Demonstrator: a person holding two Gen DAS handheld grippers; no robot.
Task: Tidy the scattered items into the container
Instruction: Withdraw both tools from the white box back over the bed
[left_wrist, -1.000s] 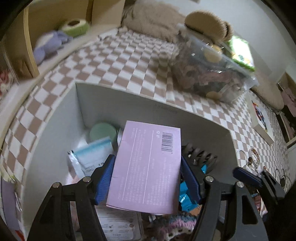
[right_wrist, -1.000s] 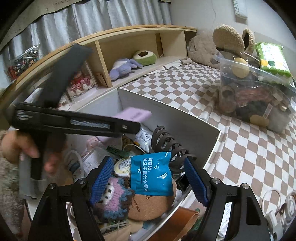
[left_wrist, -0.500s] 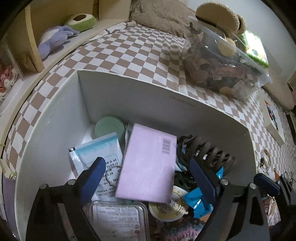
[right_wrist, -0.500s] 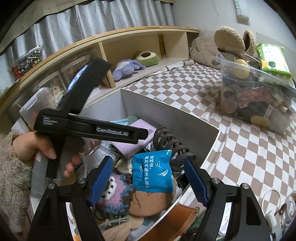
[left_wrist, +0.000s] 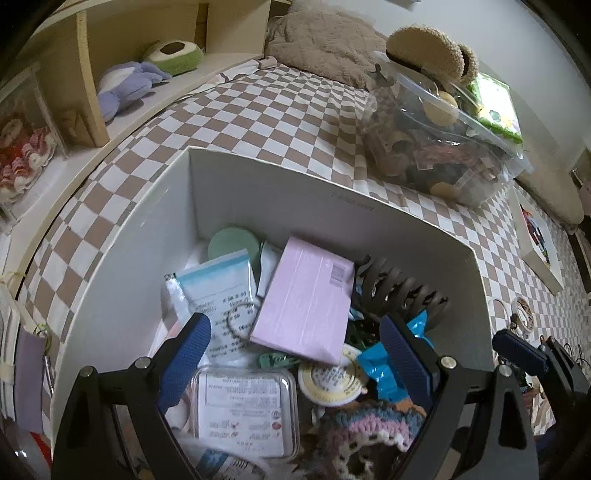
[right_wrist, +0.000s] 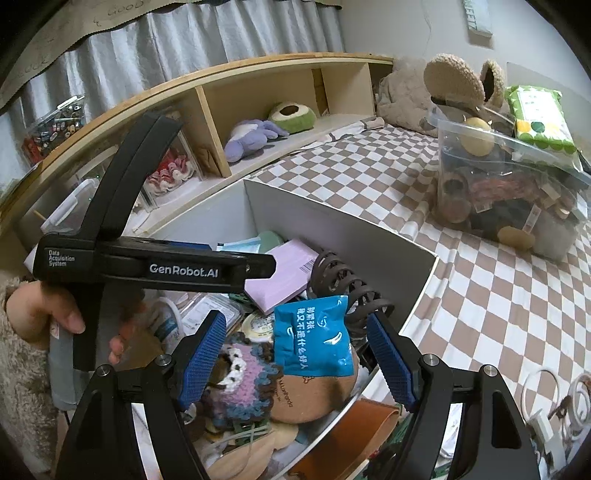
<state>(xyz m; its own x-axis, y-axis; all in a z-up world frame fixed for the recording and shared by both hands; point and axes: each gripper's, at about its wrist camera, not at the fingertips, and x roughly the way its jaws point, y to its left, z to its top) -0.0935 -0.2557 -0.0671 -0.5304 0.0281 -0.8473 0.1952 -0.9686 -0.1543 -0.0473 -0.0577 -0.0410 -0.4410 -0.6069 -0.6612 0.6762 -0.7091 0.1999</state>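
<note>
The pink box (left_wrist: 304, 304) lies inside the white container (left_wrist: 277, 192), resting tilted on the clutter there, against a black hair claw (left_wrist: 399, 291) and overlapping a pale blue sachet (left_wrist: 218, 284). A blue packet (right_wrist: 314, 338), a crocheted piece (right_wrist: 240, 384) and a clear lidded case (left_wrist: 243, 410) also sit in the container. The left gripper (left_wrist: 295, 354) hangs above the box with its fingers spread wide, having just opened, and nothing is between them. The right gripper (right_wrist: 295, 354) hovers over the blue packet, fingers apart, gripping nothing. The container stands on a checkered cover (left_wrist: 288, 114); a clear plastic bin (right_wrist: 506, 192) sits well apart.
</note>
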